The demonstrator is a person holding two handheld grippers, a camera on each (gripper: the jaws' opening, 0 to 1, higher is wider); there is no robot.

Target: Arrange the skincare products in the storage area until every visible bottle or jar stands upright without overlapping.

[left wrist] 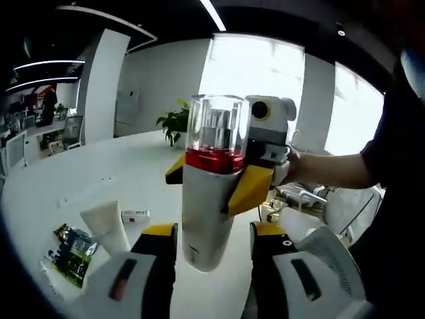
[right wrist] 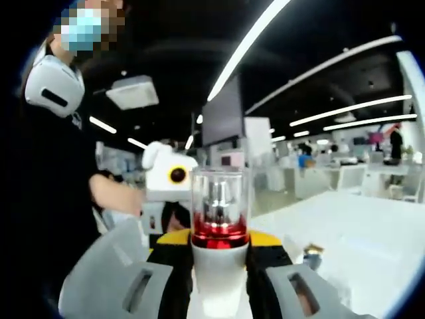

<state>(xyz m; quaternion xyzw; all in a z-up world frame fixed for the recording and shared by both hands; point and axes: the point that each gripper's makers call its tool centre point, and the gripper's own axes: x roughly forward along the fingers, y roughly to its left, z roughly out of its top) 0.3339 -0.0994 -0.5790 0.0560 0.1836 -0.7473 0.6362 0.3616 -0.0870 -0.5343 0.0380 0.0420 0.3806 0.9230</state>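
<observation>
A white bottle (left wrist: 207, 199) with a clear cap and a red band beneath it is held upright in the air above the white table (left wrist: 99, 166), and every other place here is given from that bottle. In the left gripper view, the bottle is clamped on both sides by the yellow-tipped jaws of the right gripper (left wrist: 222, 179), which reaches in from behind it, with a person's forearm (left wrist: 329, 169) stretched out to the right of it. The left gripper (left wrist: 212, 232) is seen below the bottle, its two jaws spread apart on either side of the bottle's lower end; whether they touch it cannot be told. Down and to the left of the bottle, a white tube (left wrist: 106, 226) lies on the table, with a small white box bearing a red stripe (left wrist: 135, 216) just beside it and a dark printed packet (left wrist: 72, 252) farther left. A potted plant (left wrist: 175, 123) stands on the table behind the bottle. In the right gripper view, the bottle (right wrist: 219, 246) is seen close and centred, gripped at its white body by the right gripper (right wrist: 219, 266), whose yellow pads are pressed against it just under the red band. The left gripper (right wrist: 169, 176) is seen to the left of the clear cap, held by the person's hand (right wrist: 126, 199). A small object (right wrist: 311, 256) is seen on the table to the right of the bottle, too small to be identified.
</observation>
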